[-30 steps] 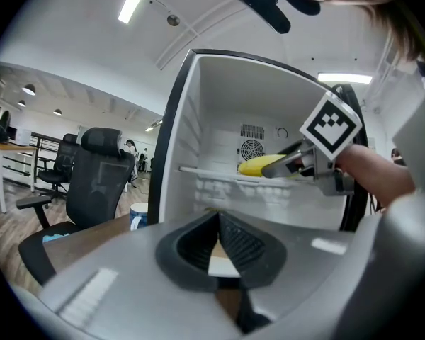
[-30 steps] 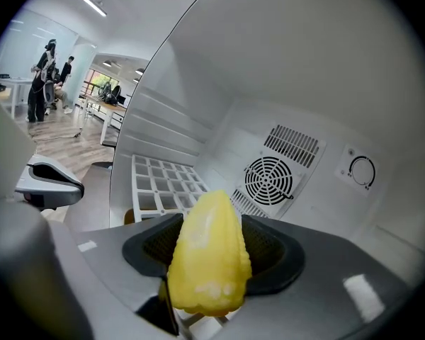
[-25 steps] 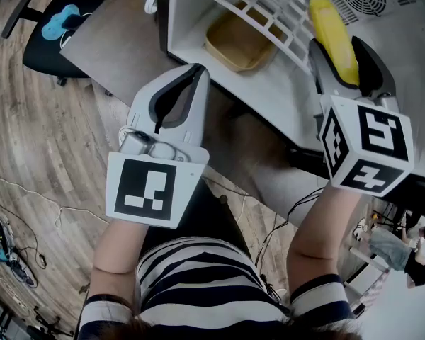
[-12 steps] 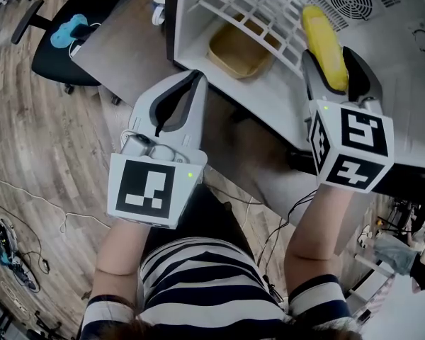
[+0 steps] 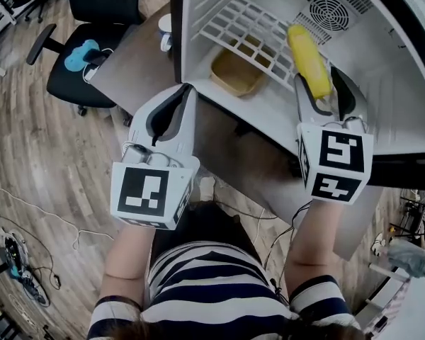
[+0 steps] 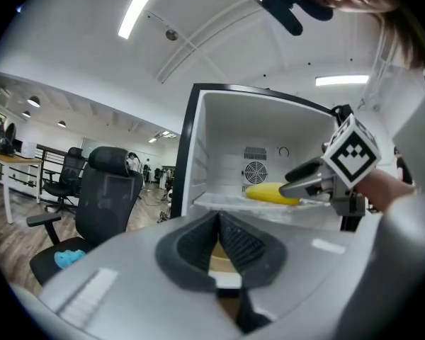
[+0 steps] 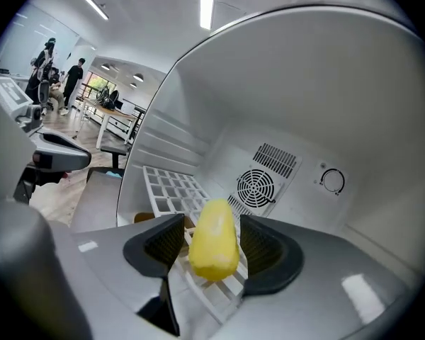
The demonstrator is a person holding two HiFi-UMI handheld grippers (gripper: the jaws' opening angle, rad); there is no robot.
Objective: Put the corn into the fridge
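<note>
The yellow corn [image 5: 309, 61] lies on the white wire shelf [image 5: 248, 27] inside the open fridge [image 5: 241, 108]. My right gripper [image 5: 320, 83] reaches into the fridge with the corn's near end between its jaws. The jaws are closing, but a gap shows on each side, so the pads [image 7: 263, 246] do not press on the corn [image 7: 212, 241]. My left gripper [image 5: 186, 91] is shut and holds nothing, level in front of the fridge's lower left corner. From the left gripper view the corn [image 6: 271, 193] and the right gripper [image 6: 297, 184] show on the shelf.
A tan tray [image 5: 234, 69] sits on the fridge floor under the shelf. A round fan grille [image 5: 329, 9] is on the back wall. The fridge stands on a grey desk [image 5: 138, 62]; a black office chair [image 5: 85, 55] is at the left.
Both hands have risen a little and shifted, and the view now takes in more of the fridge's inside. The corn stays on the shelf between the right jaws. The left gripper stays shut.
</note>
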